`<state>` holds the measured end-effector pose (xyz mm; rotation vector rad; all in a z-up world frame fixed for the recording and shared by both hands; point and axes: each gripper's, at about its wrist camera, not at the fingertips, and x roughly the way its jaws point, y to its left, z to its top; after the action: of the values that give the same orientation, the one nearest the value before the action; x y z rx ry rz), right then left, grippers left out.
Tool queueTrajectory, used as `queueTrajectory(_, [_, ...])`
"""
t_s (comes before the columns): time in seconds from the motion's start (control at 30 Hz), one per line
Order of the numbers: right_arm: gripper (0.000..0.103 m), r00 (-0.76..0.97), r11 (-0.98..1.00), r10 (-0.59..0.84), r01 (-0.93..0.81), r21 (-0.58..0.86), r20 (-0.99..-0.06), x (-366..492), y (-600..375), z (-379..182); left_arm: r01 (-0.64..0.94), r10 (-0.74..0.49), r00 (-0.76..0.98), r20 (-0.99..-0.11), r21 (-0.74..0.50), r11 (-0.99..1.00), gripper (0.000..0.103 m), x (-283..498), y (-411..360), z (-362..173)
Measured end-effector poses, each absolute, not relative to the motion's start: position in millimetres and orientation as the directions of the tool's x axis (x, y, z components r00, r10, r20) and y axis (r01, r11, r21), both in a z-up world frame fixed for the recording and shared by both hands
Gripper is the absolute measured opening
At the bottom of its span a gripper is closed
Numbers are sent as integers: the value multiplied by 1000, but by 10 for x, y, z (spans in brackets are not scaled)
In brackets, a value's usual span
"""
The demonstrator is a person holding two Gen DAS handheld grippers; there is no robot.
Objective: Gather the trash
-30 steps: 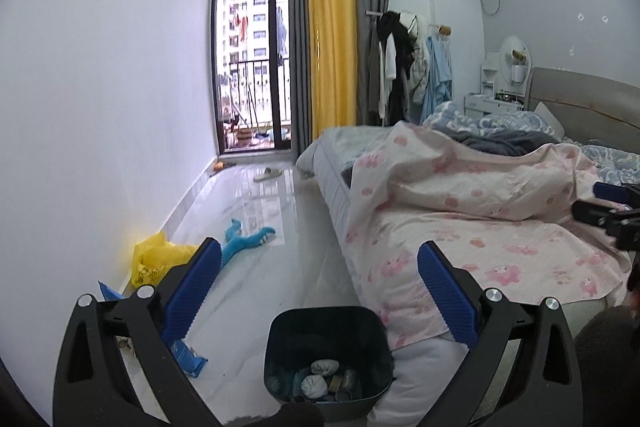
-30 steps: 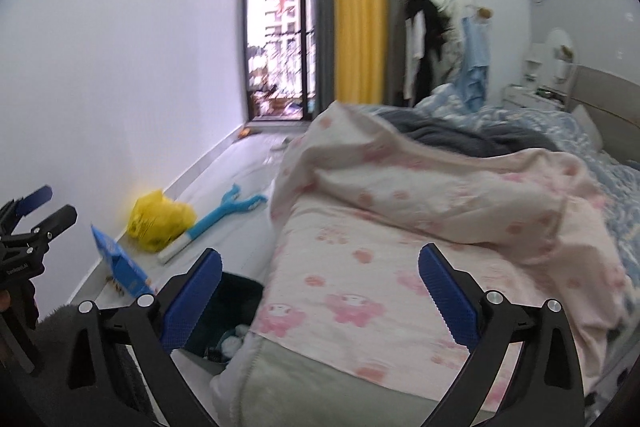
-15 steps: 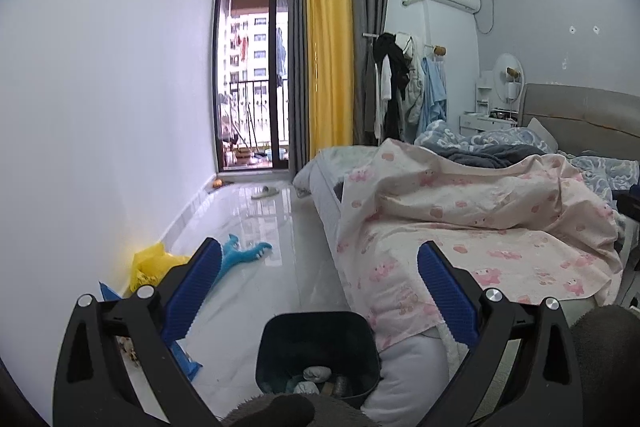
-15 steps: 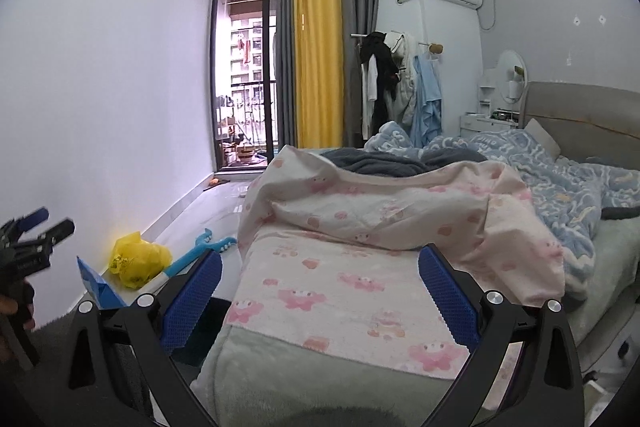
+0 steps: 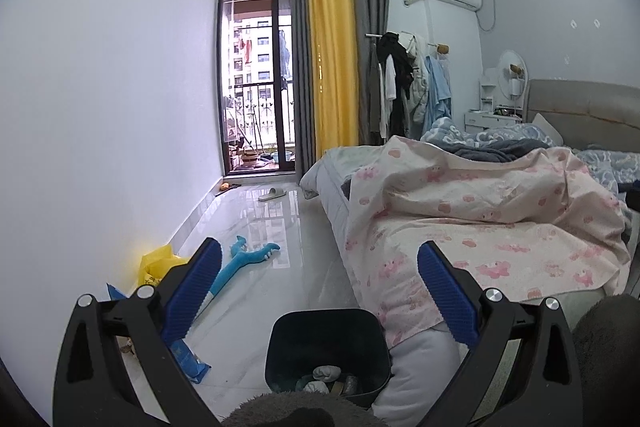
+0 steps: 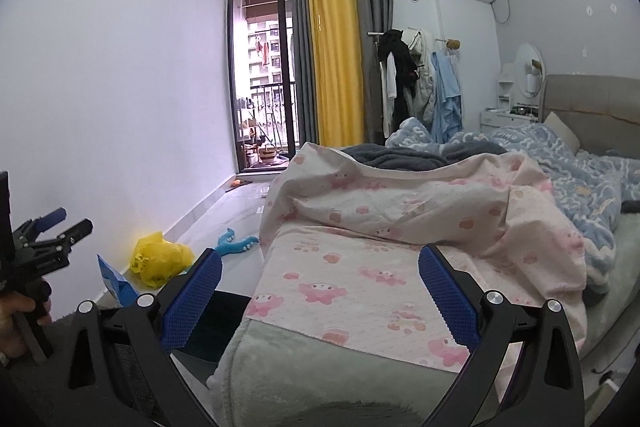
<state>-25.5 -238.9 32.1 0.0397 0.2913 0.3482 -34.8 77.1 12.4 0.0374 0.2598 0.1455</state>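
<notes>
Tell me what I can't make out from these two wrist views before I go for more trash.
- Trash bin: left wrist view shows crumpled items at the bottom, too dark to identify; in the right wrist view the right gripper and bed hide it.
- Blue packet: mostly behind the left gripper finger.
- Yellow plastic bag: contents unseen.
- Small debris by the wall: too small.

You saw a dark teal bin (image 5: 328, 341), a yellow bag (image 6: 160, 259) and a blue toy (image 5: 244, 259). The quilt (image 6: 400, 227) was pale pink with pink cartoon prints; your gripper pads (image 5: 448, 299) were blue.
</notes>
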Motion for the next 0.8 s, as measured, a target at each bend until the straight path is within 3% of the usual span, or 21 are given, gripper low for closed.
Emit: queueTrajectory(0.8, [100, 882, 924, 381, -374, 79, -279, -289, -2309, 324, -138, 148, 945, -293, 54, 989, 100, -302, 800, 71])
